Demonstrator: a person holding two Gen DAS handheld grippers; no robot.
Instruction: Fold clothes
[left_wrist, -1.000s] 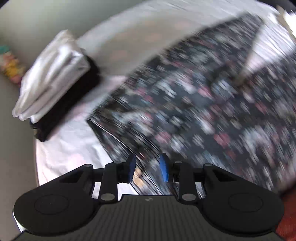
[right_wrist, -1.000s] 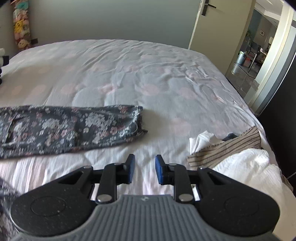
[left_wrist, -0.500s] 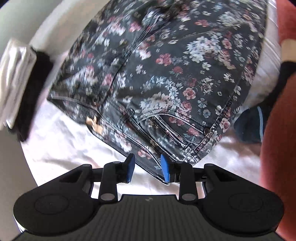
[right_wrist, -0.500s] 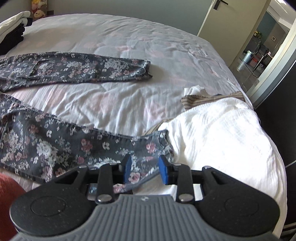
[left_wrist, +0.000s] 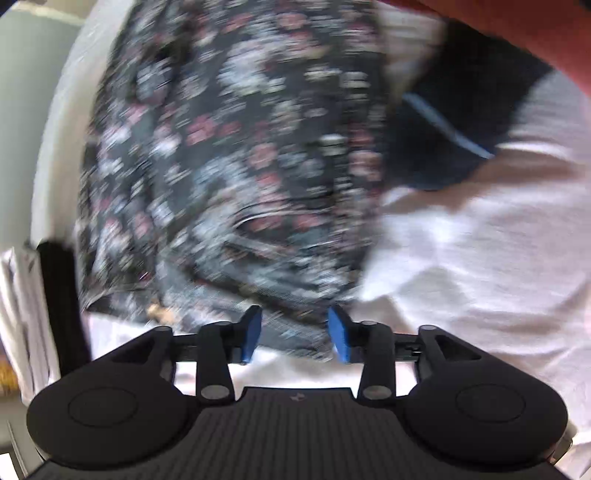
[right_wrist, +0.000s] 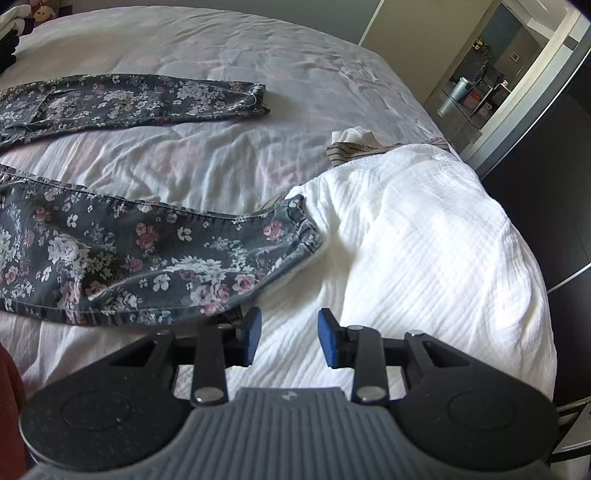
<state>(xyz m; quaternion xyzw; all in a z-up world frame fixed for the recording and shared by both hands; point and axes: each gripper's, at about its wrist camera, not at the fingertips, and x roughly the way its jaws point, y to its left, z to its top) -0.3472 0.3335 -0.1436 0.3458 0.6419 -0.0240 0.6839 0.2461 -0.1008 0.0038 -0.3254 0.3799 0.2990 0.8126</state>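
Left gripper (left_wrist: 293, 334) released, blurred dark floral-print denim trousers (left_wrist: 229, 166) lying between blue pads. Right gripper (right_wrist: 289, 338) released above white ribbed cotton garment (right_wrist: 413, 243), beside trouser hem.

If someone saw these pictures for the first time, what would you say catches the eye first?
The dark floral trousers stand out first, spread flat across the pale bed, one leg lying farther back and the nearer leg's hem resting against a ribbed white garment at the bed's right edge. The right gripper hovers open above that white cloth, while the left gripper, also open, sits over the blurred waistband end.
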